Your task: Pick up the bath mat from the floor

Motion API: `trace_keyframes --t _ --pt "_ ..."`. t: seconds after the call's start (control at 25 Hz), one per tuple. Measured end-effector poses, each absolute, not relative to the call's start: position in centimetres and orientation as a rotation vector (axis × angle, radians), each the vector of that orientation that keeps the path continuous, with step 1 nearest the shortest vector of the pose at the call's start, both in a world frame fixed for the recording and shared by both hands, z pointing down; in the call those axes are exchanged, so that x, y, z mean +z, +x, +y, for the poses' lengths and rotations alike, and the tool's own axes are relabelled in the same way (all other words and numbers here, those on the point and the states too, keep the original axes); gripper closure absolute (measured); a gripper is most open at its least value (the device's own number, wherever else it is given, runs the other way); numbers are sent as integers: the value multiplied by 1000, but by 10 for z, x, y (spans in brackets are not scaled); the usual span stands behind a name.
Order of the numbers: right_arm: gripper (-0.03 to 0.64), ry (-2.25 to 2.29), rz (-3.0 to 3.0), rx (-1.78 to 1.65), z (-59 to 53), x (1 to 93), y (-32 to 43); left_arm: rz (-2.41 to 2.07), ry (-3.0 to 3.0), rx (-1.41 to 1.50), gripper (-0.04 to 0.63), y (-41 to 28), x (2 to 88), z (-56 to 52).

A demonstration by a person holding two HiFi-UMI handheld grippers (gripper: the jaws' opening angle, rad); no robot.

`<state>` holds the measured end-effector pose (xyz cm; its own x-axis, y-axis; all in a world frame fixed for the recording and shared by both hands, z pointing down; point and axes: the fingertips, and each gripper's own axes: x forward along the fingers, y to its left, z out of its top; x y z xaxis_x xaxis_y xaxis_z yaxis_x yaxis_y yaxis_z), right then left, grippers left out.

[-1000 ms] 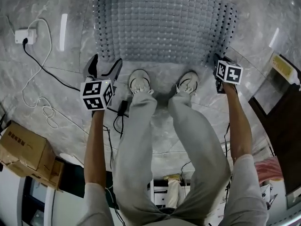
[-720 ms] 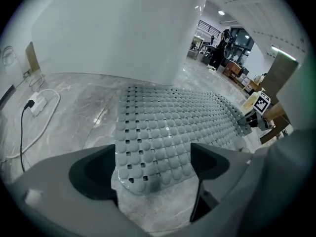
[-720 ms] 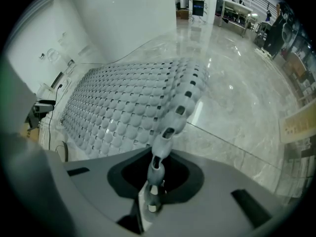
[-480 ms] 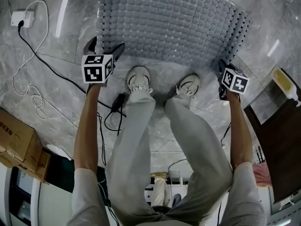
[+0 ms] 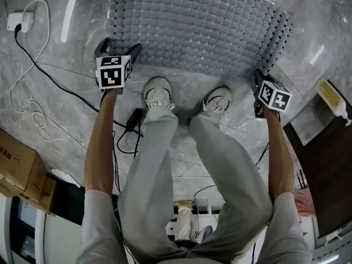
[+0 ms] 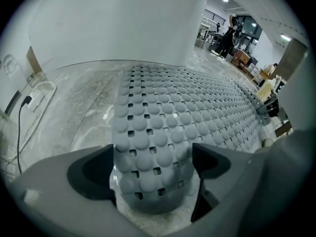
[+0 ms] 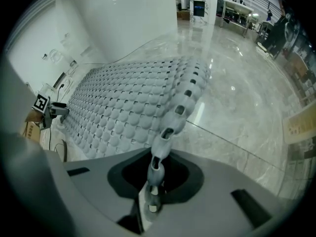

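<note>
Marble floor [image 5: 308,32], cable [image 5: 132,120] nearby: right gripper [image 7: 154,179] clamps bath mat [image 5: 192,21], left gripper [image 6: 153,172] gapes around its corner.

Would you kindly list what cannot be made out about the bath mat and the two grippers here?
- Head view: the bath mat's far edge is cut off by the frame's top.
- Head view: the right gripper's jaws are hidden under its marker cube.
- Left gripper view: the left gripper straddles the mat's corner; whether its pads press it is unclear.
- Right gripper view: distant furniture is too small to identify.
</note>
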<state>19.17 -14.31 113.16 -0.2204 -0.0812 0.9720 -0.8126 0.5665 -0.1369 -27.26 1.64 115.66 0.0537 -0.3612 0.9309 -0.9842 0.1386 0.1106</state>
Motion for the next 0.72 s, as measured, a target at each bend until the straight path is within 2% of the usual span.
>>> trace_keyframes --t 0.24,0.52,0.72 --pt "560 763 -1671 810 -144 1134 193 -1464 1355 866 120 -272 1156 16" --pt "560 748 -1674 813 -142 1137 194 -1489 1339 859 175 -268 1153 15" --pt "560 745 -1666 814 -143 1136 195 -1494 1373 869 334 -249 1150 12"
